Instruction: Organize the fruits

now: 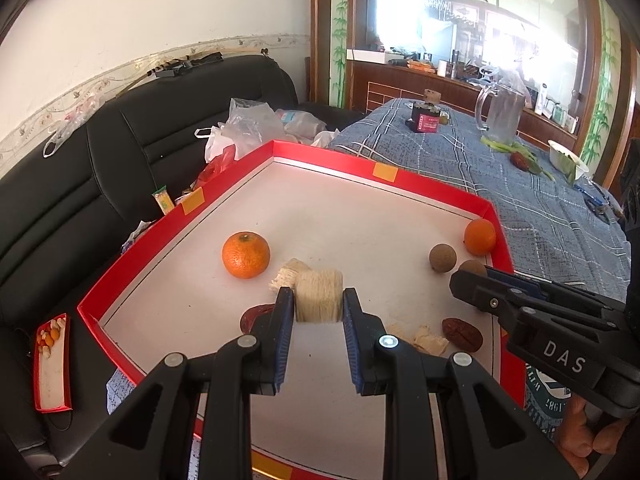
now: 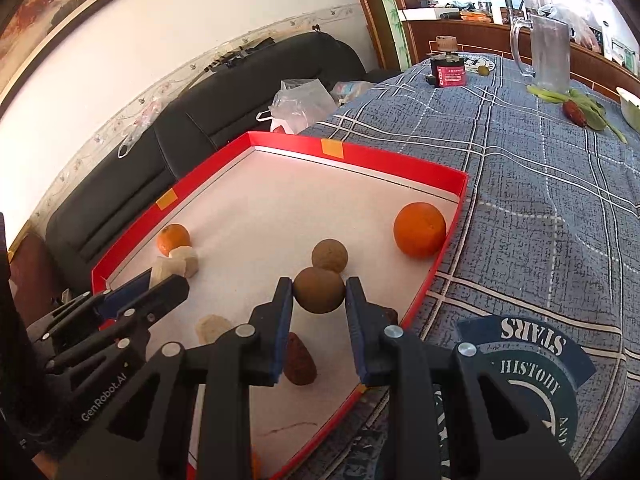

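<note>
Closest in, the left gripper [image 1: 319, 303] has its jaws pressed on either side of a pale fibrous bundle [image 1: 319, 295], gripping it flat-on; the bundle's strands run up and down between the pads, its width filling the gap. Over on the other side, the right gripper [image 2: 319, 295] is clamped on a brown round fruit [image 2: 319, 289], held dead centre between its jaws.

So both hands are loaded, and each thing sits straight ahead of its own jaws, inside the red tray [image 1: 420, 179]. A second brown round fruit [image 2: 329, 255] lies touching the held one, just beyond it. Farther along that same side of the tray, an orange [image 2: 419, 229] rests in the corner against the wall. Another orange [image 1: 245, 255] sits beyond and left of the bundle, near a second pale bundle [image 1: 289, 274] that touches the first.

Nearer the front of the tray lie a wrinkled dark red fruit [image 1: 462, 334], pale scraps [image 1: 430, 339] beside it and a reddish piece [image 1: 254, 315] half hidden behind the left jaw.

The tray stands on a surface with a blue checked cloth [image 2: 540, 208]. My read: the next move is grouping like with like, with the right hand nearer the brown pair and the corner orange.
</note>
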